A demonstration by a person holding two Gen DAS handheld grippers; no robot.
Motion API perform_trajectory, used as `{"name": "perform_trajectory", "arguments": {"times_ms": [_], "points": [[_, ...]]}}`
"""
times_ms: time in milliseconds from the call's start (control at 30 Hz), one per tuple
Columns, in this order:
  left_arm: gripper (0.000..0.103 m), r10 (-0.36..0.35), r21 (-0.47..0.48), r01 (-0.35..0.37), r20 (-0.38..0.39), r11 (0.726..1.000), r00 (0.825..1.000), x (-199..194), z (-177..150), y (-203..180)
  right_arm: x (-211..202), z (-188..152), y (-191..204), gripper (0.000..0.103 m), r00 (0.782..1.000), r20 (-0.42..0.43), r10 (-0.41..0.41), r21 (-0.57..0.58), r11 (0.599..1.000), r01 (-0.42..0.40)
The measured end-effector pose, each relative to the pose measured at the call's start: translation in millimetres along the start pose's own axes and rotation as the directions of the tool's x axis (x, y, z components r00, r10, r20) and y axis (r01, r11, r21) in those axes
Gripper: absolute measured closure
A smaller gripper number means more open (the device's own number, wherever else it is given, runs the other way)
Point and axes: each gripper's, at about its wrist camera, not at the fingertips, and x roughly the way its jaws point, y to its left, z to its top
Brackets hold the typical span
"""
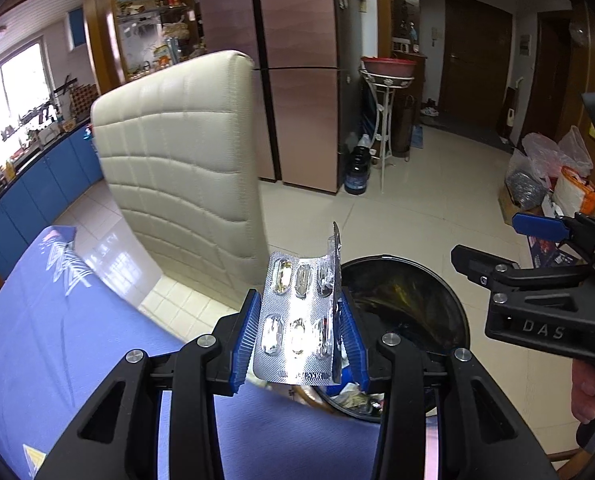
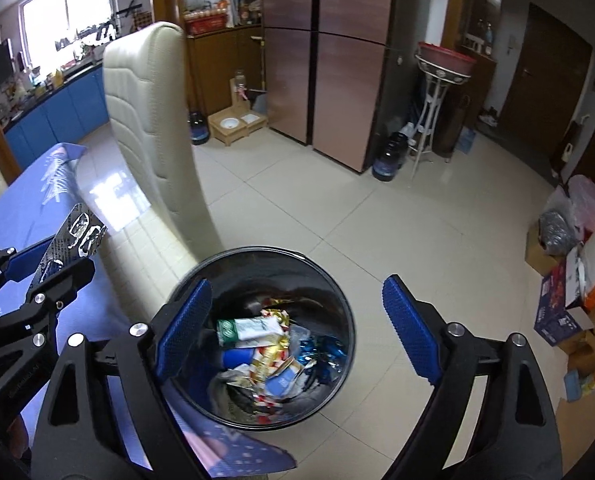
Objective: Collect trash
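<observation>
Carrying trash to the bin is the step in hand, and it looks nearly done. Ahead of and below both tools sits the round black bin on the tiled floor, already holding wrappers, just off the edge of the blue tabletop. Beyond it stands a cream chair. The right tool is wide and empty, hanging directly above the bin's mouth. The left tool is narrowed on a silver pill pack, clamped upright between its blue pads. From there the bin lies slightly ahead and to the right, so I'd bring the pack fully over the opening before letting go.
</observation>
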Motion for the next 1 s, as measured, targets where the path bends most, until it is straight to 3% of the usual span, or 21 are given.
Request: {"name": "perform_trajectory", "arguments": {"times_ms": [67,500,567,633,733,833,1000], "points": [[0.064,-0.014,0.007,0.014,-0.006,1.000,1.000,4,1,-6,3,-3,-5,0.030,1.000,-0.012,-0.013,0.007,1.000,0.013],[0.062,-0.087,0.049,0.088,-0.031,0.995,0.996,25,13,-34,9,-8,-43,0.030,0.996,-0.027,-0.082,0.105,0.991,0.084],[0.054,-0.088,0.041,0.090,-0.032,0.995,0.996,25,14,-33,8,-9,-45,0.030,0.996,-0.027,-0.087,0.113,0.990,0.089],[0.033,-0.083,0.034,0.084,-0.018,0.996,0.996,23,15,-31,7,-9,-45,0.030,0.996,-0.026,-0.088,0.117,0.989,0.091],[0.020,-0.080,0.022,0.080,0.004,0.997,0.997,18,16,-29,6,-8,-43,0.029,0.996,-0.021,-0.091,0.113,0.989,0.093],[0.013,-0.090,0.014,0.090,0.006,0.996,0.996,15,16,-28,2,-8,-41,0.028,0.996,-0.015,-0.092,0.113,0.989,0.094],[0.013,-0.087,0.034,0.086,0.020,0.996,0.996,5,15,-29,-8,-8,-42,0.020,0.996,0.006,-0.088,0.121,0.989,0.087]]}}
